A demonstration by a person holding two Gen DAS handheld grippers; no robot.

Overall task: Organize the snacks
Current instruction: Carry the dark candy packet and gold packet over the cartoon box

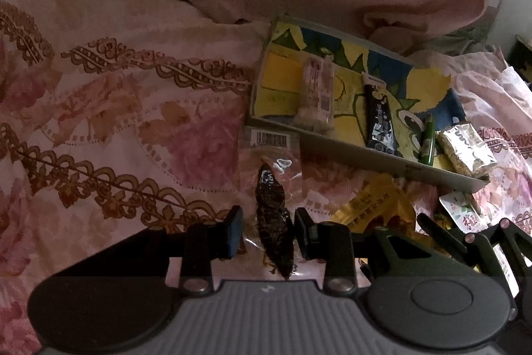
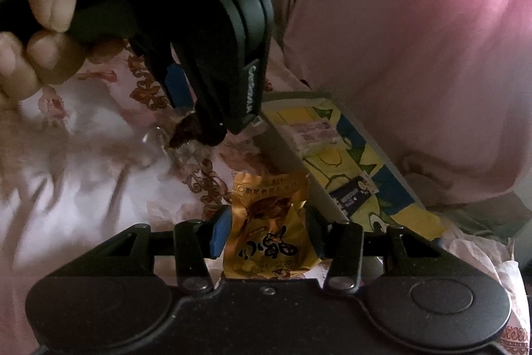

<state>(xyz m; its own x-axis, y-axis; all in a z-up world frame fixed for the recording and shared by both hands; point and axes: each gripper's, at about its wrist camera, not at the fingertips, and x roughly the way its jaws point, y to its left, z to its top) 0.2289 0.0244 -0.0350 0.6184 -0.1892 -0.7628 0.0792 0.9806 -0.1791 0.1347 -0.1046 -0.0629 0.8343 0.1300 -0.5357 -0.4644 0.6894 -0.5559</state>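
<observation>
Two grippers, left gripper (image 1: 267,230) and right gripper (image 2: 267,230), each clamp a snack.

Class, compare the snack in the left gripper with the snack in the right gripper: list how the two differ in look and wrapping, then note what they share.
The left gripper holds a clear packet showing a dark brown snack inside; the right gripper holds a gold packet, opaque foil. The clear packet bears a barcode label; the gold packet bears large printed characters. Both sit between the fingers, over the floral cloth, outside the box.
</observation>
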